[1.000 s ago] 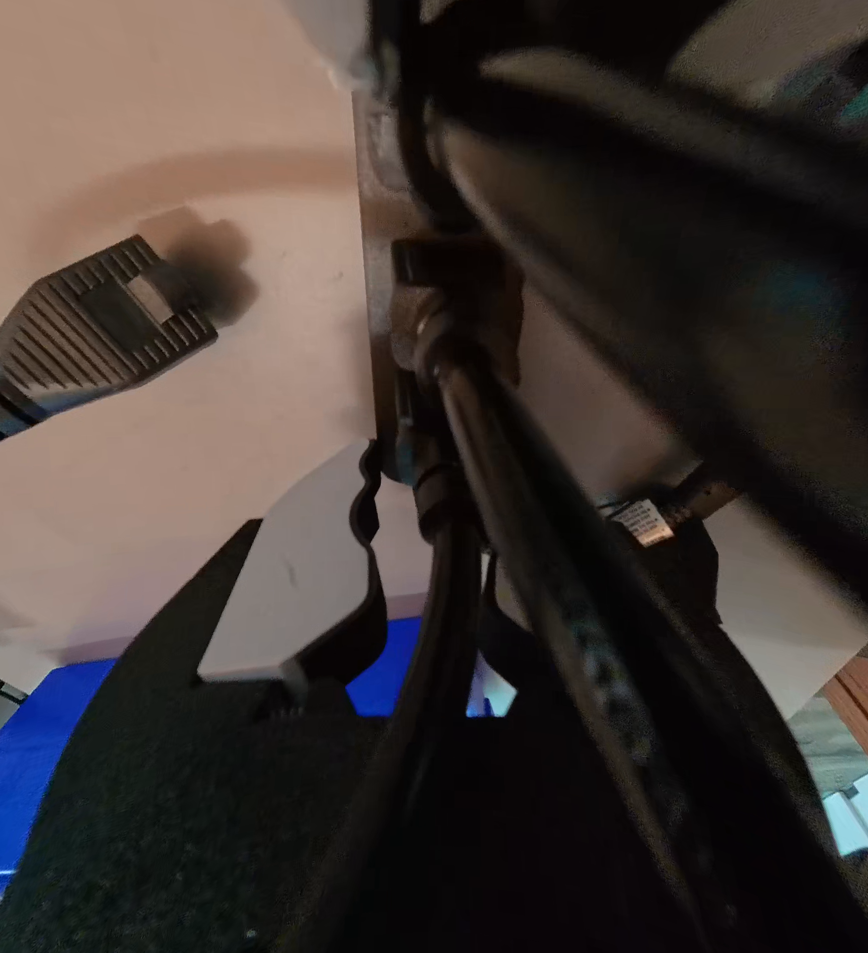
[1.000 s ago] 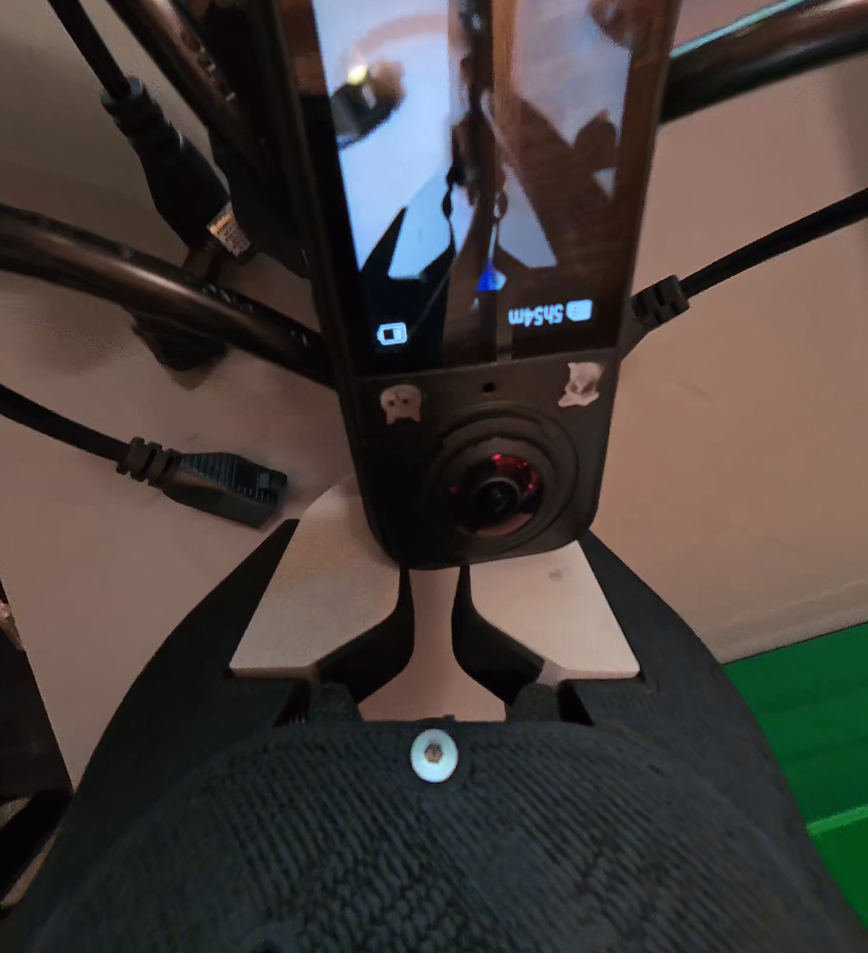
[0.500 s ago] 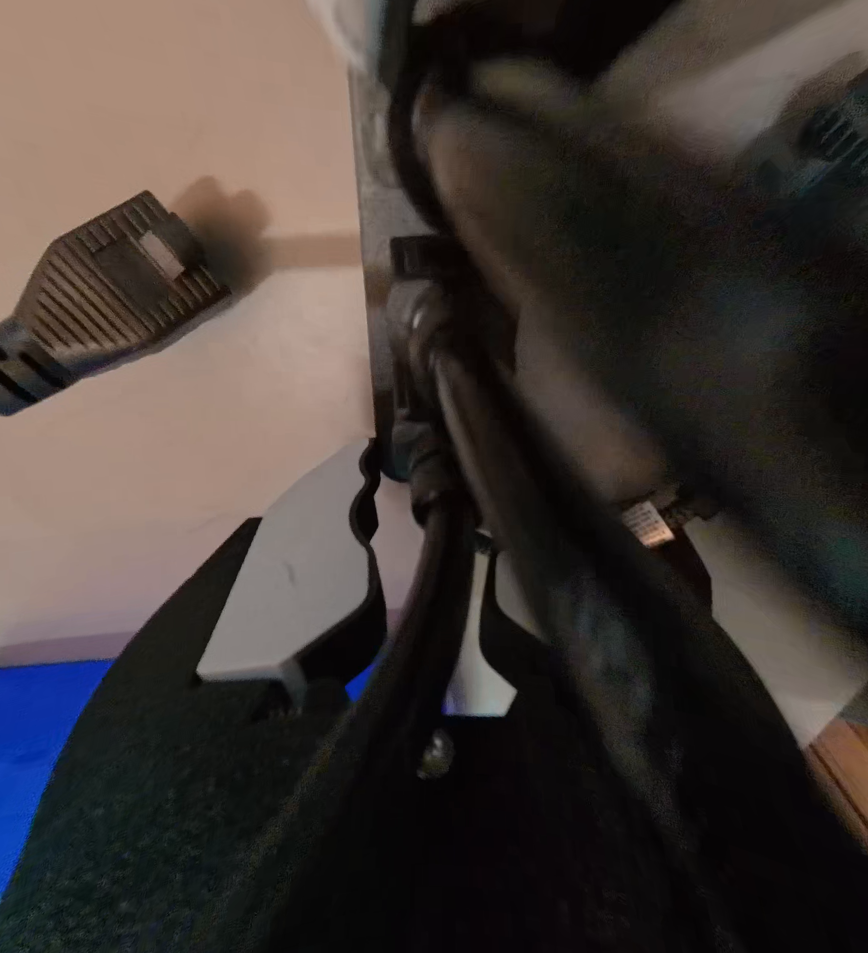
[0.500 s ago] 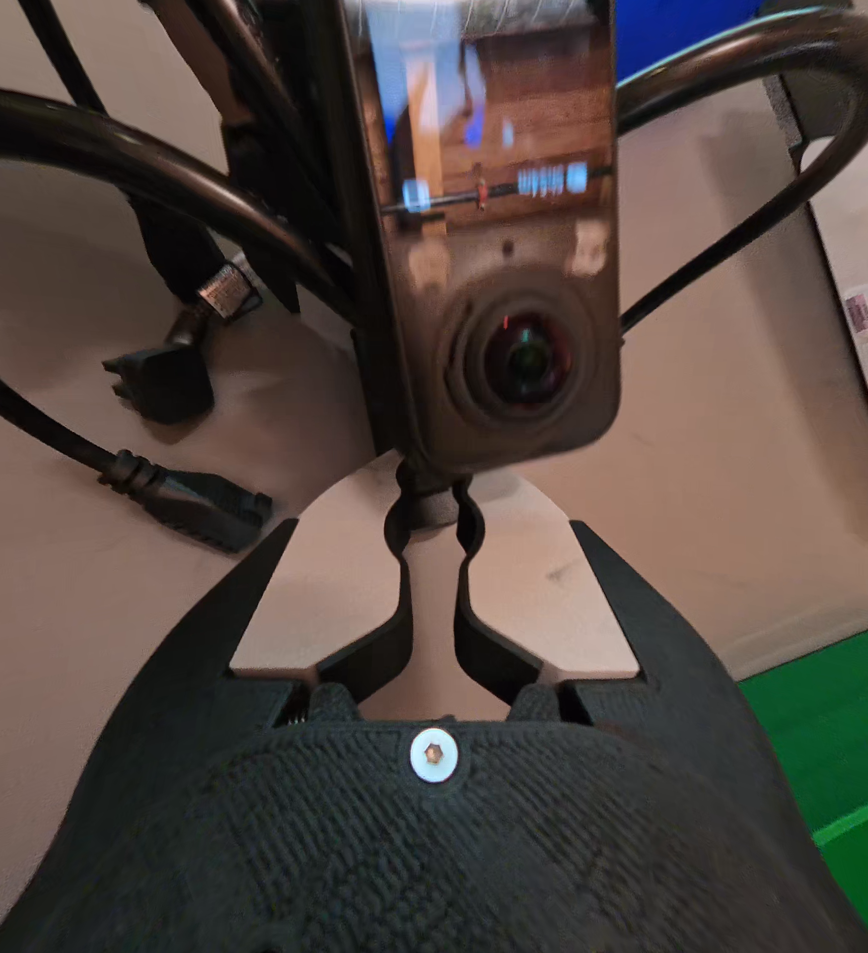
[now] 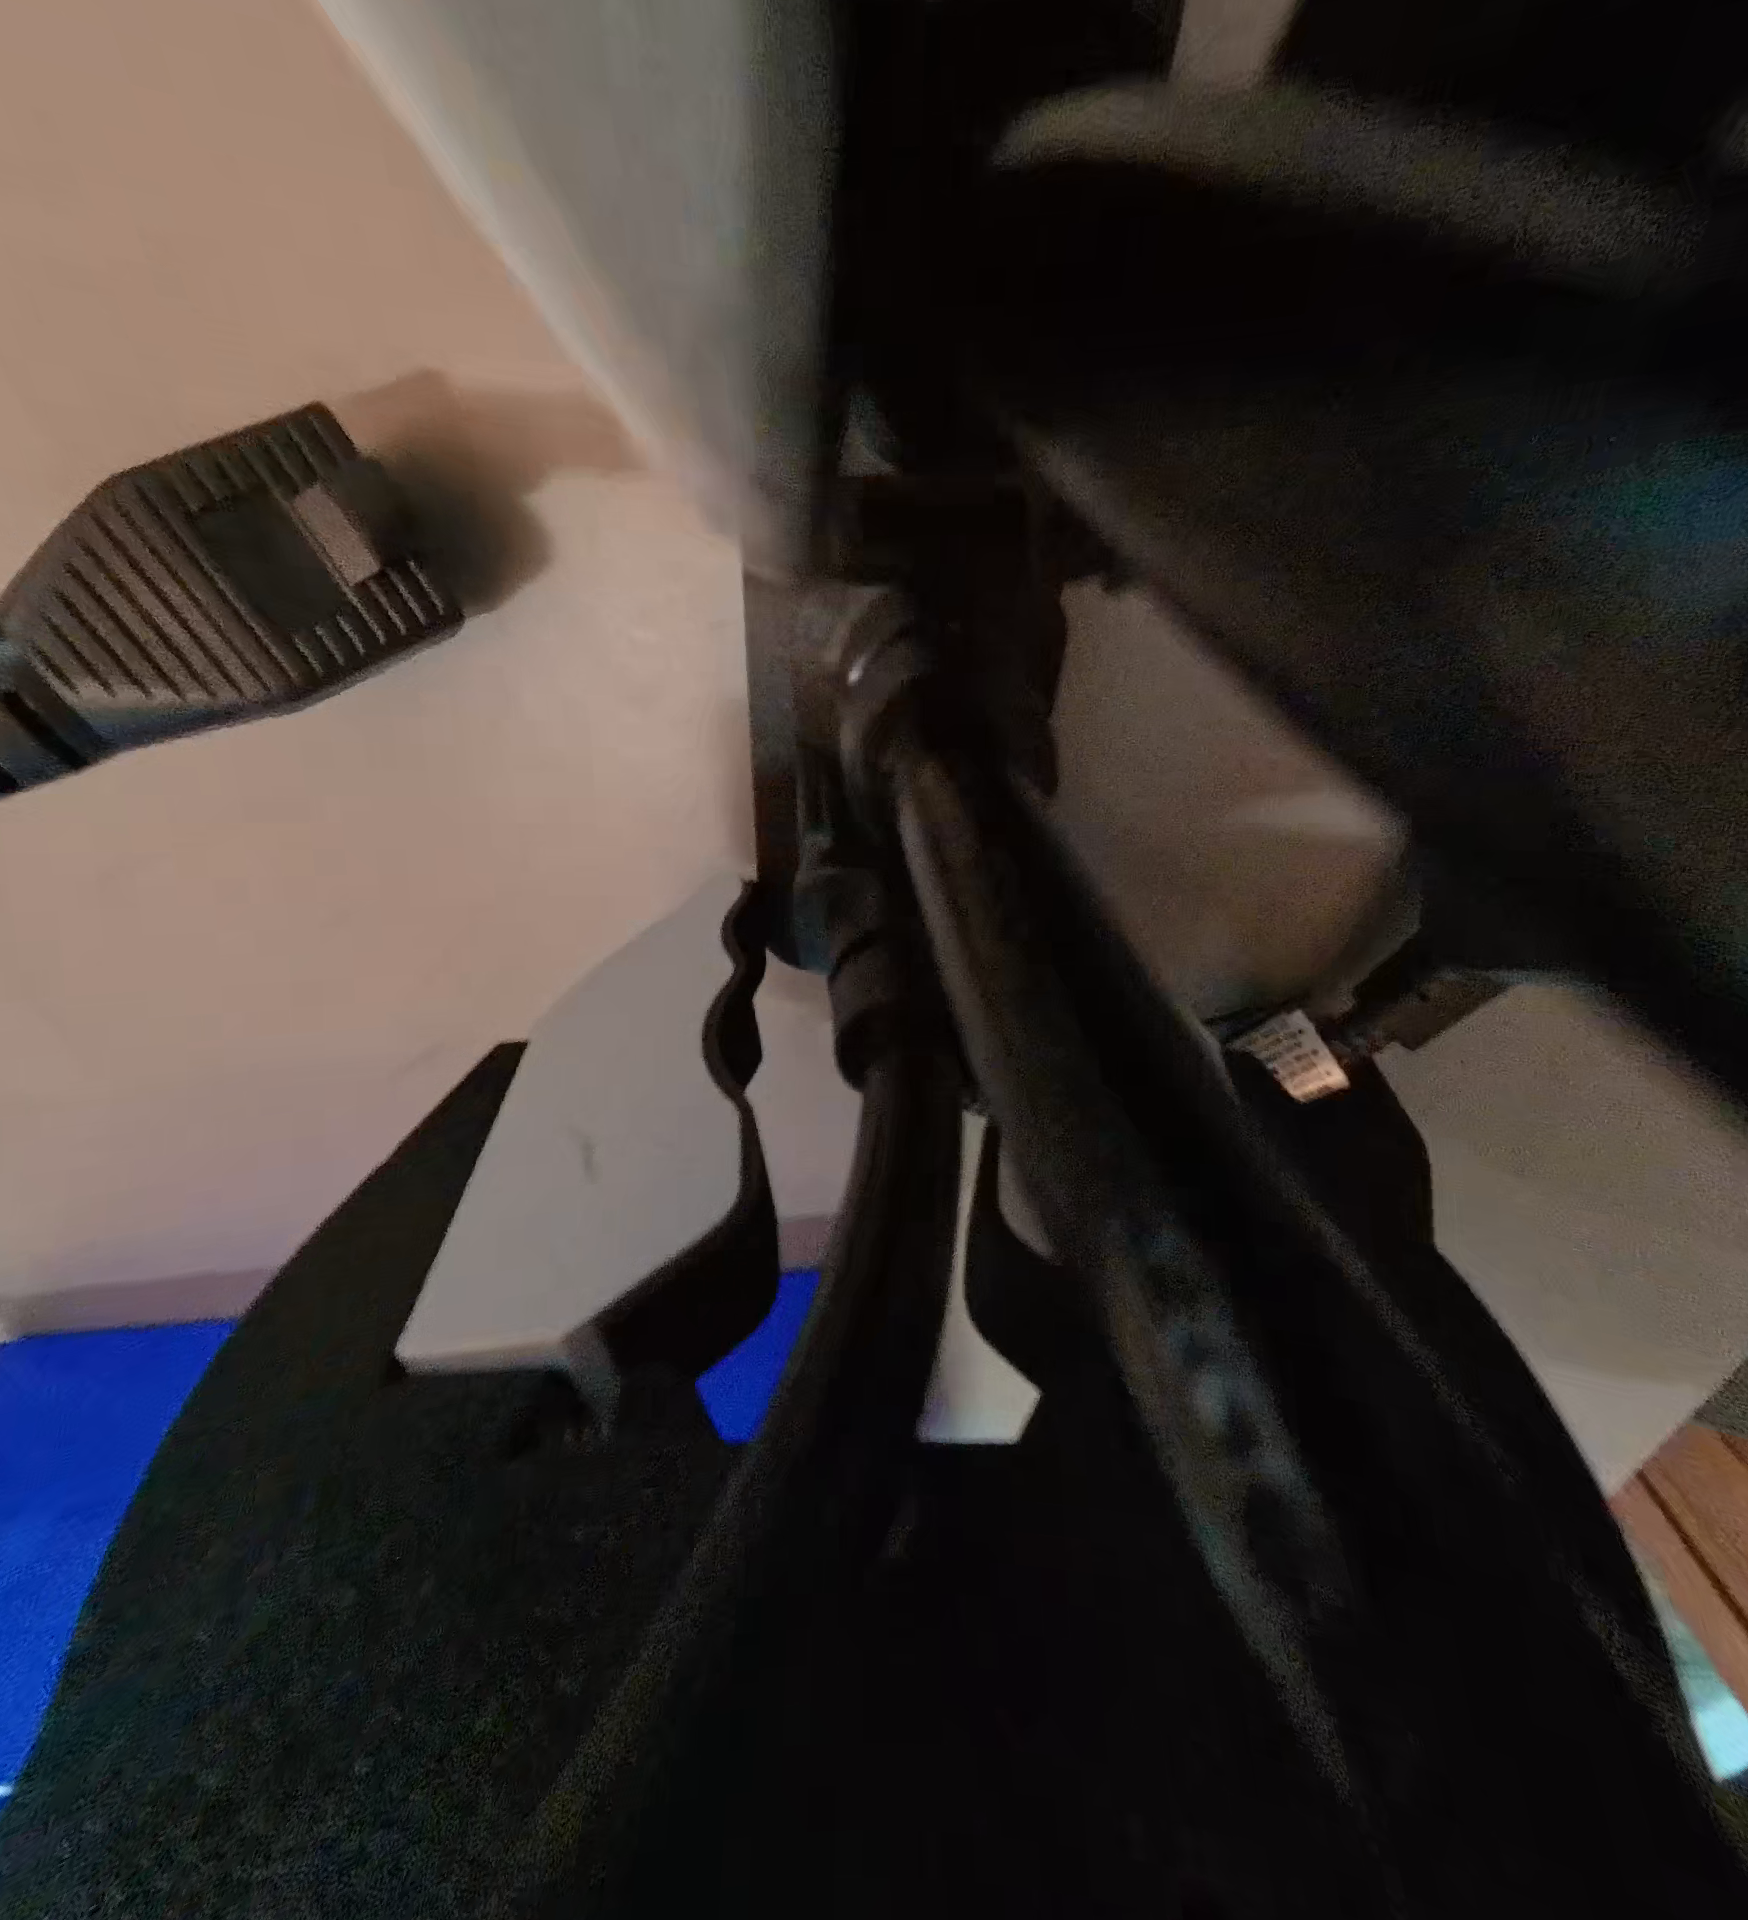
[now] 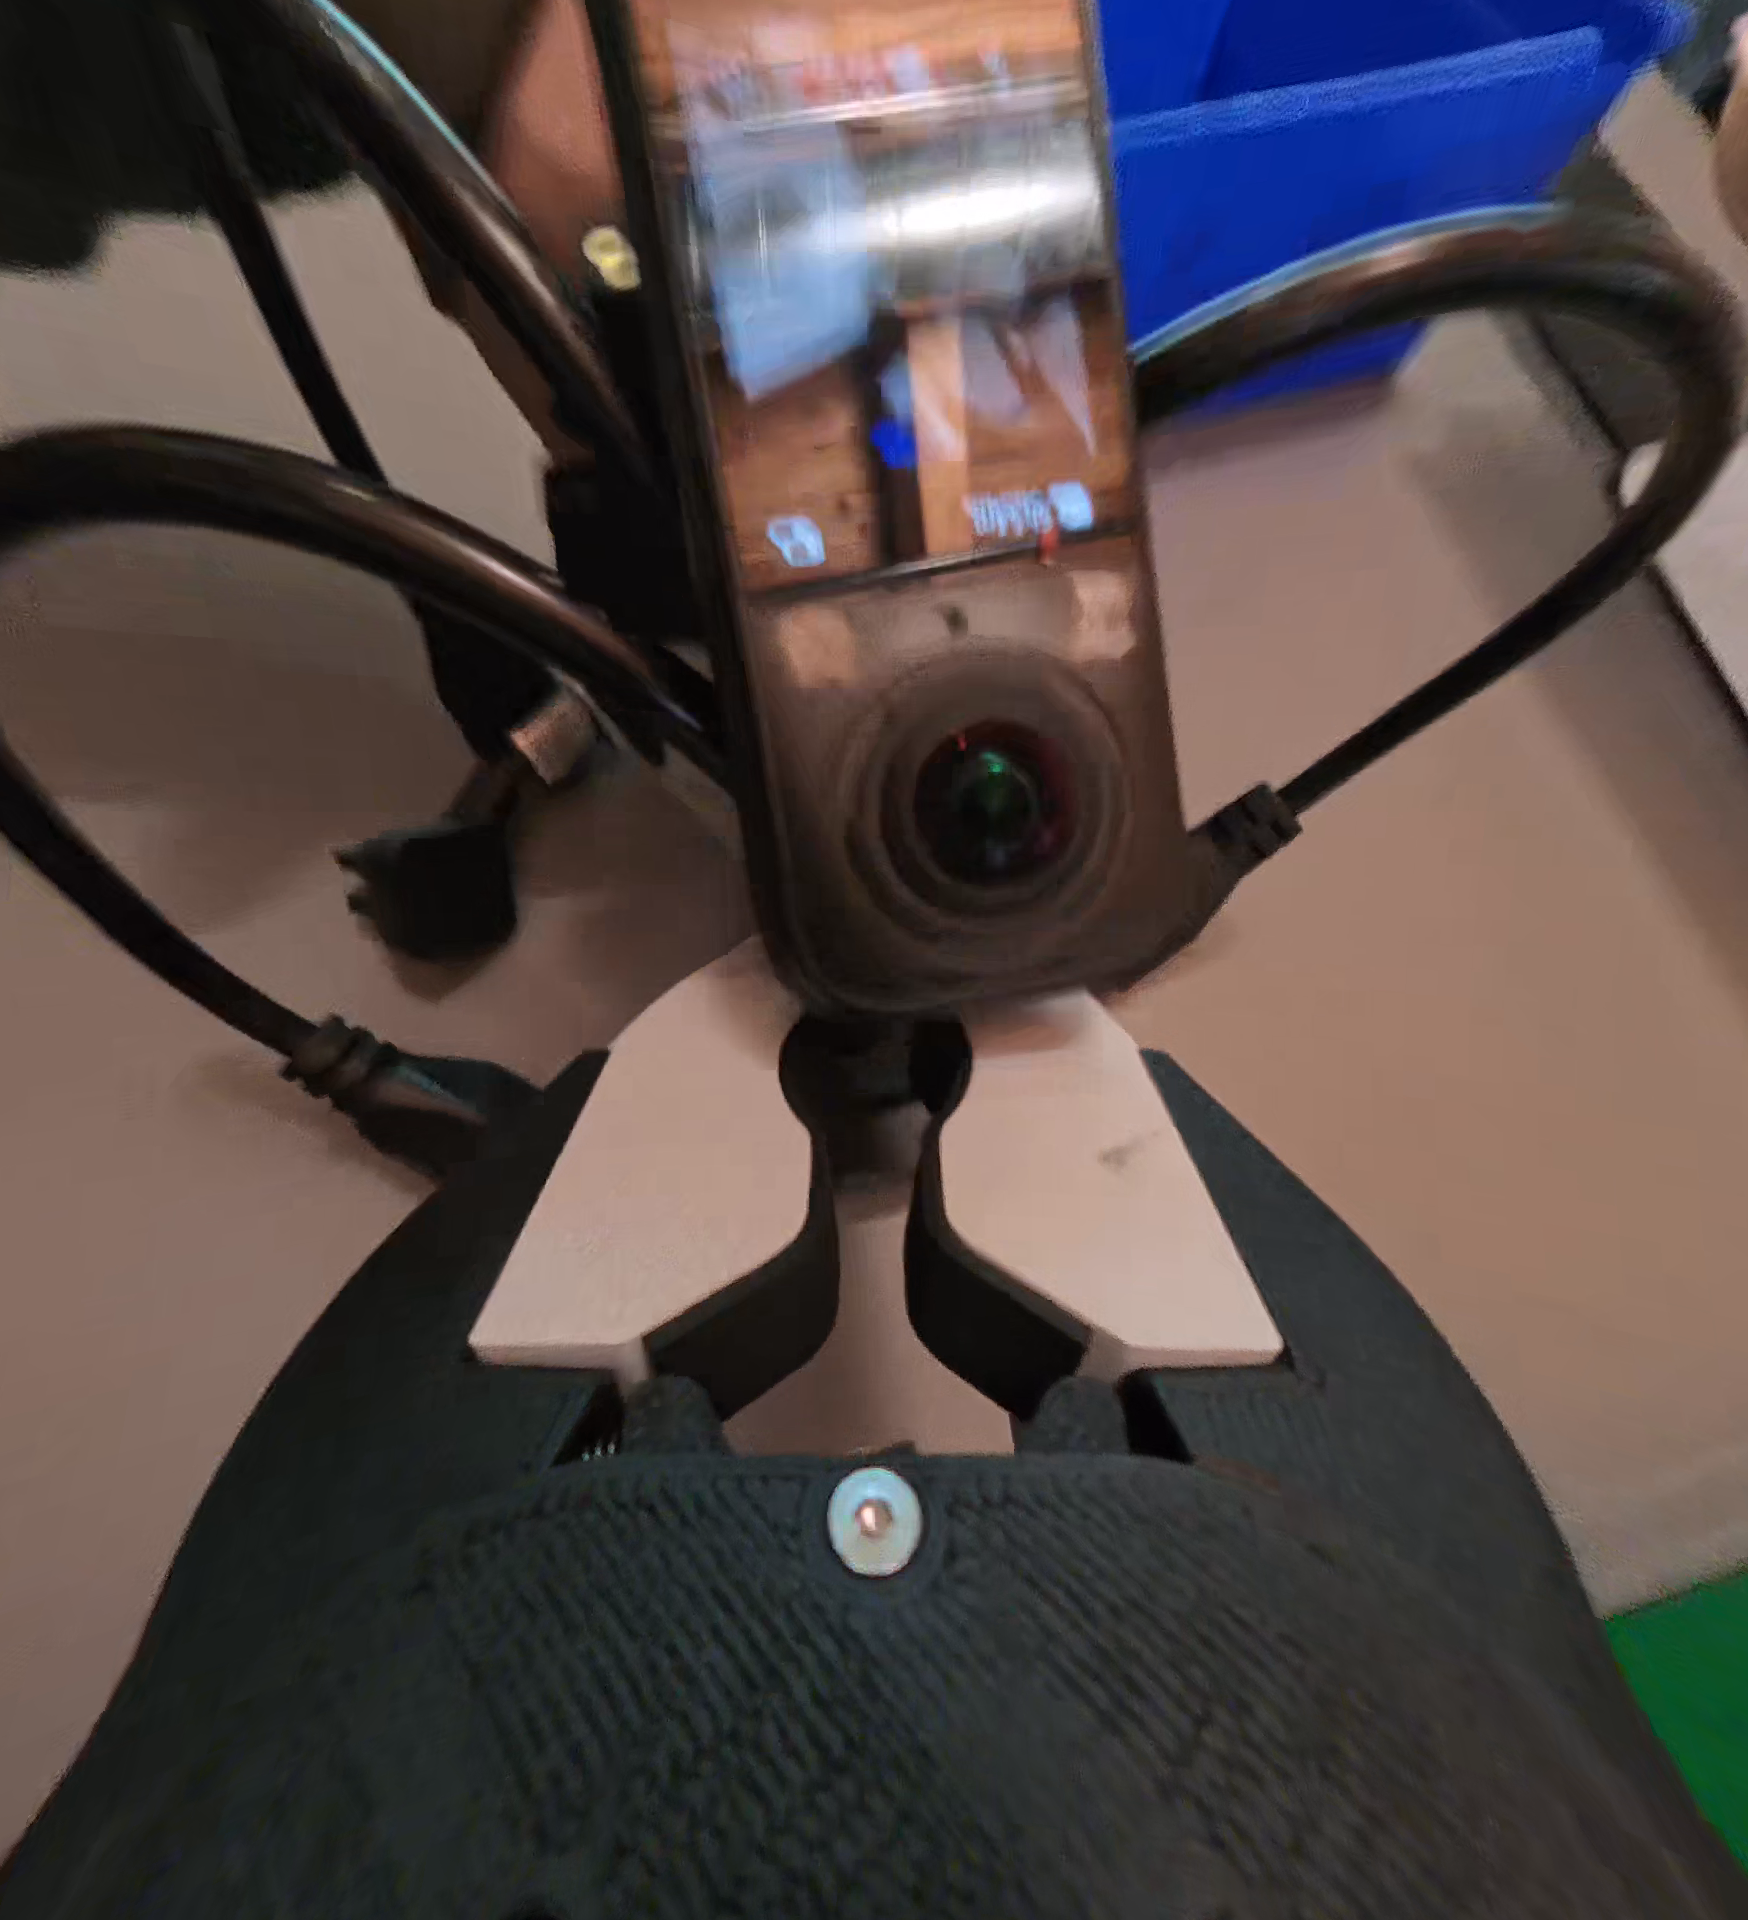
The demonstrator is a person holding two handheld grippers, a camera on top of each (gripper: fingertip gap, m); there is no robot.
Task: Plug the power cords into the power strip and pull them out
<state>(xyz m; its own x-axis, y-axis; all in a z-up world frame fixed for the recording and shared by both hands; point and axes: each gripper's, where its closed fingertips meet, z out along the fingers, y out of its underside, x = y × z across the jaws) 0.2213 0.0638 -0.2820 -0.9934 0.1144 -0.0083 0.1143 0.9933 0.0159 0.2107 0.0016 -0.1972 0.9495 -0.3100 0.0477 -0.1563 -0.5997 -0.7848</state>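
My right claw [image 6: 875, 1101] pinches the stem under a black camera [image 6: 953, 623], my left claw [image 5: 849, 1039] grips a black cord [image 5: 880, 1143], and a ribbed plug [image 5: 215, 582] lies apart on the tabletop [image 5: 226, 883].

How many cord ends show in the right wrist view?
3: a pronged plug left of the camera; a connector below that plug; a strain-relief end at the camera's right edge, head hidden. Others may be hidden.

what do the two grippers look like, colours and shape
Both match: the right gripper has a black woven-textured body, a silver screw at its centre, and pale flat fingers with wavy black inner pads. The left gripper shows the same black body and pale fingers.
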